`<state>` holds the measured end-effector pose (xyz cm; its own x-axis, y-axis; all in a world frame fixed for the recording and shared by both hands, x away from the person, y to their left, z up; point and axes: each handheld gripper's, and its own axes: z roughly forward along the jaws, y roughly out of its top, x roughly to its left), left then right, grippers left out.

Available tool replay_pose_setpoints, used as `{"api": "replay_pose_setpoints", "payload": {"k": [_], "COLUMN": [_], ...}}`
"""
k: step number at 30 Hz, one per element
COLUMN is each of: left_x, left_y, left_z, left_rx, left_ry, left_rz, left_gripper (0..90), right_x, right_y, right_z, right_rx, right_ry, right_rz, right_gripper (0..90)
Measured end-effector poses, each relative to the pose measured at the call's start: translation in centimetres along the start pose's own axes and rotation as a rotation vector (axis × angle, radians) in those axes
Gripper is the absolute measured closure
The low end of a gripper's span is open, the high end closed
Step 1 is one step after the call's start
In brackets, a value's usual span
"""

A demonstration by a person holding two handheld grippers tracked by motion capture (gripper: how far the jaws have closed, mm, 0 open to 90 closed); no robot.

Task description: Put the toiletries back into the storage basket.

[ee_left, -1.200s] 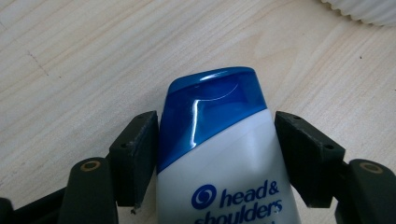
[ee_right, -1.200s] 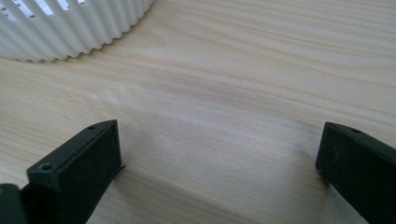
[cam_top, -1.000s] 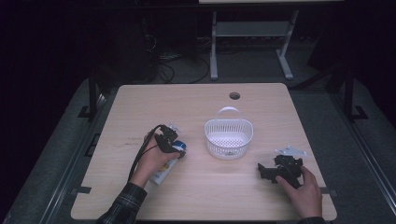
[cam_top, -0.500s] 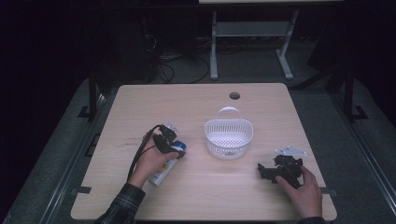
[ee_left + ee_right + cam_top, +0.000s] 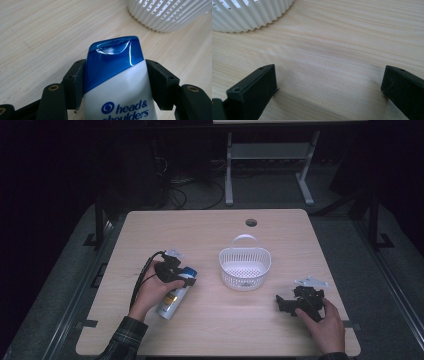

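Note:
A white shampoo bottle (image 5: 171, 302) with a blue cap lies on its side on the wooden table (image 5: 200, 232), left of centre, its cap towards the basket. My left gripper (image 5: 186, 279) is shut on it just below the cap. In the left gripper view both jaws press the sides of the bottle (image 5: 117, 75), which my left gripper (image 5: 115, 72) holds. A white slatted basket (image 5: 245, 279) with a handle stands empty at the middle. My right gripper (image 5: 281, 302) rests near the table's right front, open, jaws pointing left, with bare wood between them (image 5: 329, 80).
The basket wall (image 5: 167, 12) is close ahead of the bottle's cap, and the basket's ribbed side (image 5: 249, 15) lies ahead and left of the right jaws. A cable hole (image 5: 251, 222) sits near the table's far edge. Dark floor and a stand's legs (image 5: 230, 180) lie beyond.

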<state>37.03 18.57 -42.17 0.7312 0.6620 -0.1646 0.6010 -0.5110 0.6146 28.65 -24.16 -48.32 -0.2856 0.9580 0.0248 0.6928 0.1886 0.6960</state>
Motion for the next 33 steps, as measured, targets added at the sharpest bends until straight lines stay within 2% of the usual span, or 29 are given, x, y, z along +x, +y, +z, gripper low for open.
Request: {"api": "replay_pose_setpoints", "payload": {"k": [8, 16, 25, 33], "left_x": [0.6, 1.0, 1.2, 0.9], "left_y": [-0.5, -1.0, -1.3, -1.0], "left_z": [-1.3, -2.4, -4.6, -6.2], "left_rx": [-0.063, -0.113, -0.199, -0.277], "left_ry": [-0.054, -0.110, -0.186, -0.219], "left_rz": [-0.021, 0.002, 0.023, 0.060], "left_gripper": [36.5, 36.5, 36.7, 37.0], "right_x": [0.0, 0.0, 0.0, 0.0], "right_y": [0.0, 0.0, 0.0, 0.0], "right_z": [0.0, 0.0, 0.0, 0.0], "right_rx": [0.000, 0.000, 0.000, 0.000], "right_ry": [0.000, 0.000, 0.001, 0.001], "right_rz": [0.001, 0.001, -0.001, 0.000], "right_gripper": [0.0, 0.0, 0.0, 0.0]}}
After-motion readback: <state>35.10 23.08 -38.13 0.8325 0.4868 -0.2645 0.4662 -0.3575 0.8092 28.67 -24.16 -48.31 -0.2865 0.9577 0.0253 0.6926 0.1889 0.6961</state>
